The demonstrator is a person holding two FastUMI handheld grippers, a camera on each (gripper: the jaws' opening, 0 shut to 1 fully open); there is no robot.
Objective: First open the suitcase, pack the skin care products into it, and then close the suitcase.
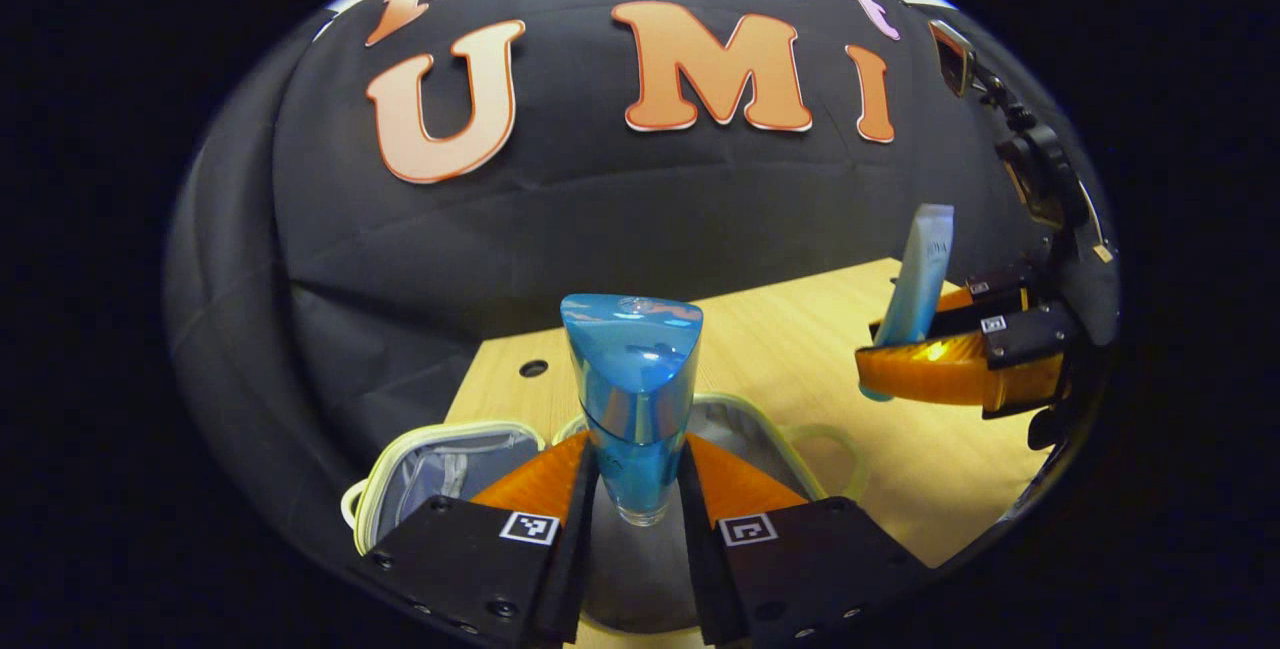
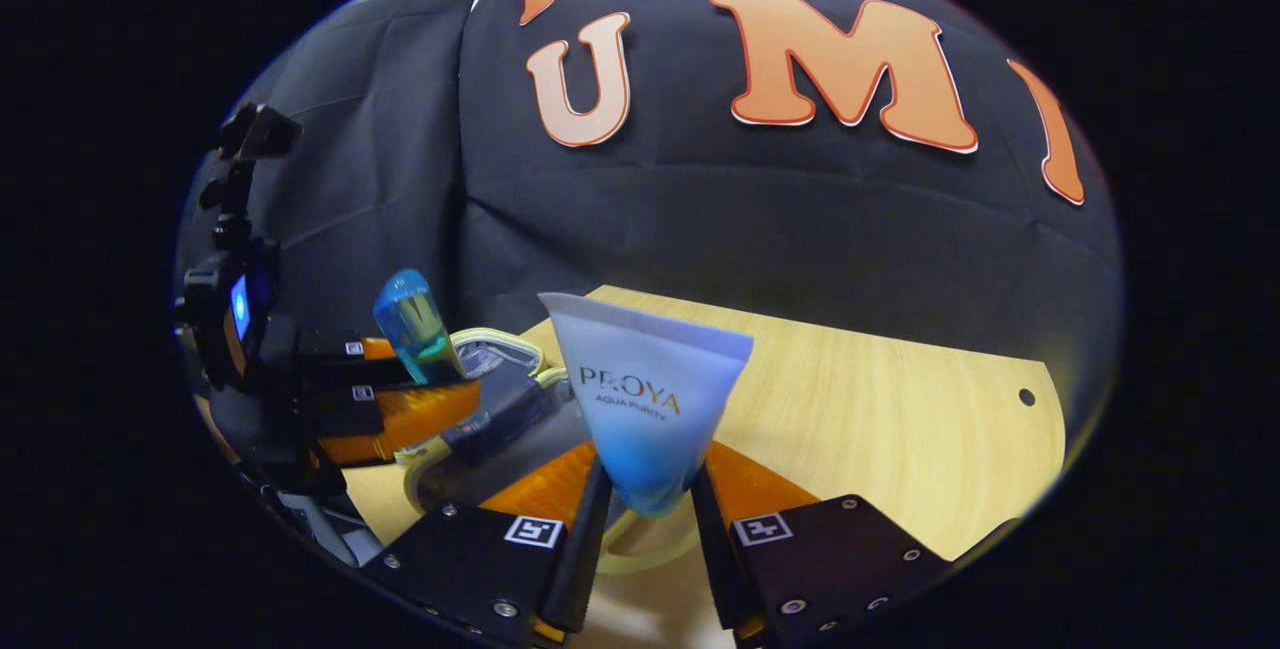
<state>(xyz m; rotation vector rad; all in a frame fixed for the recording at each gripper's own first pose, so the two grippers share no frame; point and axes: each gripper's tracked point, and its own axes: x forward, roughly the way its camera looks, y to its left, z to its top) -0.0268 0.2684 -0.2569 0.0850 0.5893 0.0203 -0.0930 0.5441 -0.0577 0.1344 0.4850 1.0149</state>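
Left tool [image 1: 637, 489] clamped on bottle [image 1: 632, 399]; right tool [image 2: 648, 499] apparently clamped on tube [image 2: 645, 399]

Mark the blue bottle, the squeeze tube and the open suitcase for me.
blue bottle [image 1: 632, 369], left gripper view, upper body.
squeeze tube [image 2: 645, 399], right gripper view, front face.
suitcase [image 1: 440, 464], left gripper view, grey lining.

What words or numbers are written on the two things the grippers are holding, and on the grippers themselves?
Tube, in the right gripper: two short lines of dark print, a product label, so not read out here.
Blue bottle, in the left gripper: no writing to be seen.
Square tags on the grippers: black-and-white patterns, no words or numbers.
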